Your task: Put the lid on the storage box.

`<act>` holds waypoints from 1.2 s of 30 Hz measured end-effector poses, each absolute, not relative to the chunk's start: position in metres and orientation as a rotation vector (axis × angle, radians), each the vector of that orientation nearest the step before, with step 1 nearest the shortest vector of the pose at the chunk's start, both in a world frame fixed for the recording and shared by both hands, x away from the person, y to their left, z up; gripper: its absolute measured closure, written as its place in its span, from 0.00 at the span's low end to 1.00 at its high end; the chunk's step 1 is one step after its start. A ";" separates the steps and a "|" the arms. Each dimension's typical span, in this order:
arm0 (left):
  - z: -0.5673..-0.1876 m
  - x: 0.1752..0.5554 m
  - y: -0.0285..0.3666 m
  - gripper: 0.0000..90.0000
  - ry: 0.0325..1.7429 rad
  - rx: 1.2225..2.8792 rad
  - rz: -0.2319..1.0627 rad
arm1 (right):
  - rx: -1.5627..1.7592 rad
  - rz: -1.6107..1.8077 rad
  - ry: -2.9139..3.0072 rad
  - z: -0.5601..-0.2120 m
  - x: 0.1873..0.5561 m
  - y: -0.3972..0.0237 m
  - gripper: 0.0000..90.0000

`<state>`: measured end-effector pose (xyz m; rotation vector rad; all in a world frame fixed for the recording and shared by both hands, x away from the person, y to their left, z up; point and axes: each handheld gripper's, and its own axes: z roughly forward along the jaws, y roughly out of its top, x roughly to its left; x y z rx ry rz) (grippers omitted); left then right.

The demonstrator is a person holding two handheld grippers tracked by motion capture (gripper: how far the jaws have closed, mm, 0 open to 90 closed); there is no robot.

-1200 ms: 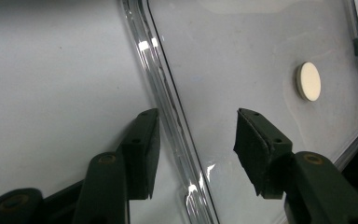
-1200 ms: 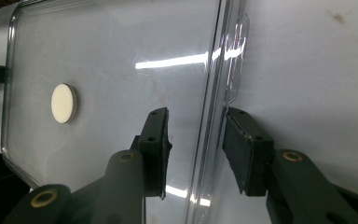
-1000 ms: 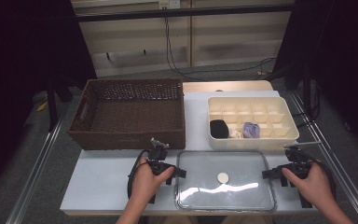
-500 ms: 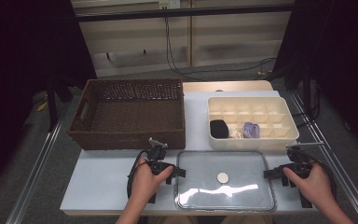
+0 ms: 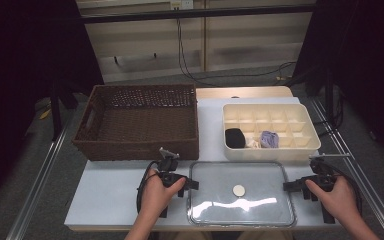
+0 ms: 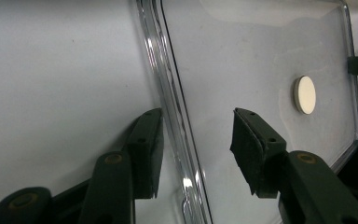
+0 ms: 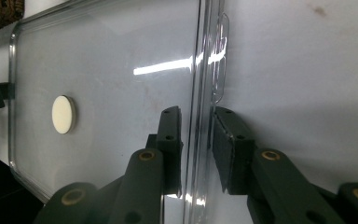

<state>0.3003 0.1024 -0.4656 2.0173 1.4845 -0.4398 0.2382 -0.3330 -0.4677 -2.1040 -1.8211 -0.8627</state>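
Right claw [image 7: 196, 149] astride clear lid [image 7: 121, 70] rim, jaws just closing, gap seen in right gripper view

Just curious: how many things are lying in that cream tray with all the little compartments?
3 that I can see, along the divided tray's front row: a black lump at the left, a small pale scrap beside it, then a purple bundle. The front wall may hide more.
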 end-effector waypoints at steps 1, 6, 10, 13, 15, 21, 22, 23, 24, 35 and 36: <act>-0.466 0.300 0.101 0.60 1.493 2.011 -0.434 | -2.100 -0.855 -1.836 -0.467 0.238 -0.332 0.82; -0.467 0.301 0.104 0.61 1.501 1.990 -0.458 | -2.114 -0.823 -1.857 -0.465 0.241 -0.328 0.81; -0.468 0.301 0.107 0.68 1.508 1.993 -0.430 | -2.110 -0.850 -1.843 -0.466 0.239 -0.329 0.80; -0.470 0.301 0.109 0.75 1.509 1.979 -0.438 | -2.105 -0.868 -1.833 -0.467 0.238 -0.330 0.81; -0.470 0.301 0.110 0.77 1.512 1.971 -0.437 | -2.100 -0.861 -1.835 -0.467 0.239 -0.330 0.81; -0.470 0.301 0.110 0.79 1.511 1.980 -0.431 | -2.099 -0.830 -1.842 -0.465 0.241 -0.328 0.80; -0.470 0.301 0.110 0.79 1.511 1.983 -0.428 | -2.098 -0.833 -1.842 -0.465 0.242 -0.329 0.80; -0.470 0.301 0.110 0.79 1.517 1.981 -0.431 | -2.096 -0.828 -1.843 -0.465 0.242 -0.329 0.80; -0.470 0.301 0.110 0.79 1.519 1.980 -0.435 | -2.094 -0.821 -1.847 -0.465 0.242 -0.329 0.80; -0.470 0.303 0.110 0.80 1.553 1.956 -0.464 | -2.109 -0.793 -1.837 -0.464 0.244 -0.327 0.80; -0.470 0.303 0.111 0.81 1.541 1.960 -0.456 | -2.114 -0.798 -1.827 -0.464 0.244 -0.327 0.82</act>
